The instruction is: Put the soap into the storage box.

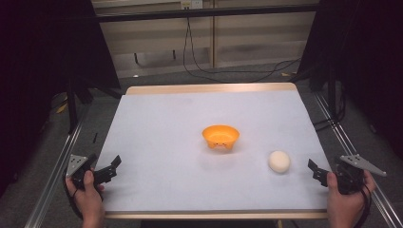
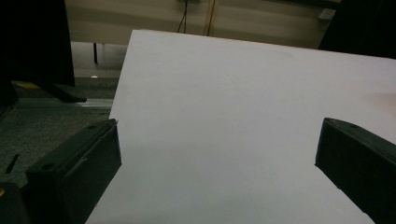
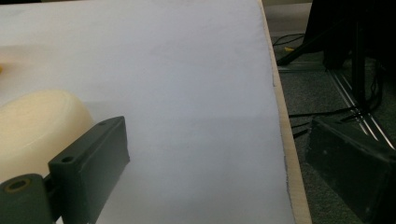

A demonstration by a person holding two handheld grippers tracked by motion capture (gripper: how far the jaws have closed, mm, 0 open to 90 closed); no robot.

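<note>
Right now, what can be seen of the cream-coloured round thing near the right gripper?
The cream-coloured round thing is a smooth, matte, off-white lump, rounded like a bun or ball; its material cannot be told. It rests alone on the white table cover, toward the near right, to the right of the orange bowl and apart from it. The right gripper is beside it with jaws open, not touching. In the right gripper view it lies outside the left jaw.

We see the bowl near the middle of the counter, the ball nearer and to its right, just left of the right claw; the left claw sits at the near left edge.
</note>
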